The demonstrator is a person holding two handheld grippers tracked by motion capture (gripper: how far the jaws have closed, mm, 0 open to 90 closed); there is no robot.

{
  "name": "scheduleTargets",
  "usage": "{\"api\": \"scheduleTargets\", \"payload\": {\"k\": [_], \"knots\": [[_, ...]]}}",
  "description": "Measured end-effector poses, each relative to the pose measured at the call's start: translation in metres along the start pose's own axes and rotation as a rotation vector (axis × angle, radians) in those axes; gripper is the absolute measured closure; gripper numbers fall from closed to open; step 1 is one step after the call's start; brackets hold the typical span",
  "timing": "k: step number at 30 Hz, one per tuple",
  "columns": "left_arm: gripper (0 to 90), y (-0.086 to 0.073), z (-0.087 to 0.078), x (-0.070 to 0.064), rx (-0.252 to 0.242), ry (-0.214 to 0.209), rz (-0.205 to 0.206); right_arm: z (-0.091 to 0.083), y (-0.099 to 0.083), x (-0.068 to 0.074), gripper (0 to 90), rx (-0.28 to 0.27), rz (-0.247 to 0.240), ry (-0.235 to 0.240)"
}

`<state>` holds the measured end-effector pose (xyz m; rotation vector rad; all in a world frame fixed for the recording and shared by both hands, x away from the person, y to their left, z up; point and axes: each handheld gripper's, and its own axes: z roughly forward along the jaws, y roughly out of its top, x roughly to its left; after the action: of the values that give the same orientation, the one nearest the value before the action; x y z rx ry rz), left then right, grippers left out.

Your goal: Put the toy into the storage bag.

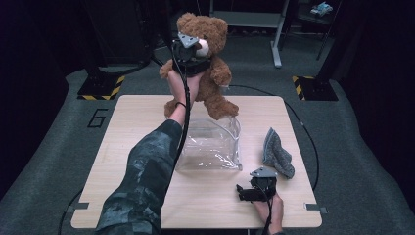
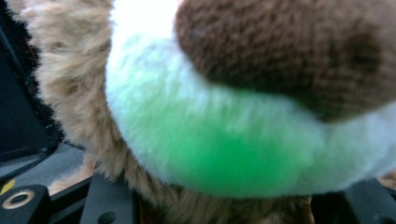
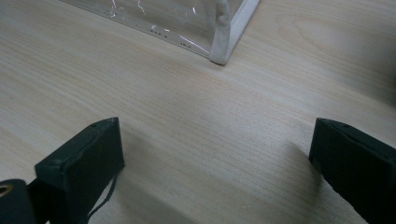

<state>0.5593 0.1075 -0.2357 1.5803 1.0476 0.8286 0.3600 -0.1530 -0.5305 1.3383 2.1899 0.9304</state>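
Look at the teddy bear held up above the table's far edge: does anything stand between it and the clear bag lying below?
Nothing visible does. The left gripper holds the teddy bear just beyond the clear bag; the grey cloth and right gripper lie off to the side.

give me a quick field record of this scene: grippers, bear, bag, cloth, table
left gripper: raised over the far table edge, pressed to the bear's muzzle and chest; its jaws sit either side of the bear, grip not clear
right gripper: low at the table's near right, jaws open, nothing between them
bear: brown, upright, held up above the bag's far end
bag: clear plastic, lying mid-table, white edge at one corner
cloth: grey, crumpled, right of the bag
table: light wood
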Motion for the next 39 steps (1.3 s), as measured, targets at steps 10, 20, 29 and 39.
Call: {"api": "scheduleTargets", "payload": {"k": [10,20,29,39], "knots": [[44.4,-0.038,0.001,0.011,0.028,-0.027,-0.069,0.000,0.000,0.000,2.3,0.000,0.004,0.000],[42.4,-0.065,-0.004,-0.001,0.099,-0.061,-0.043,0.000,0.000,-0.001,2.4,0.000,0.001,-0.009],[39.4,-0.084,-0.009,-0.014,0.164,-0.082,-0.048,0.000,0.000,0.001,2.5,-0.004,0.021,-0.014],[34.9,-0.113,-0.013,-0.017,0.282,-0.115,-0.043,0.000,0.000,0.001,2.5,-0.005,0.021,-0.016]]}}
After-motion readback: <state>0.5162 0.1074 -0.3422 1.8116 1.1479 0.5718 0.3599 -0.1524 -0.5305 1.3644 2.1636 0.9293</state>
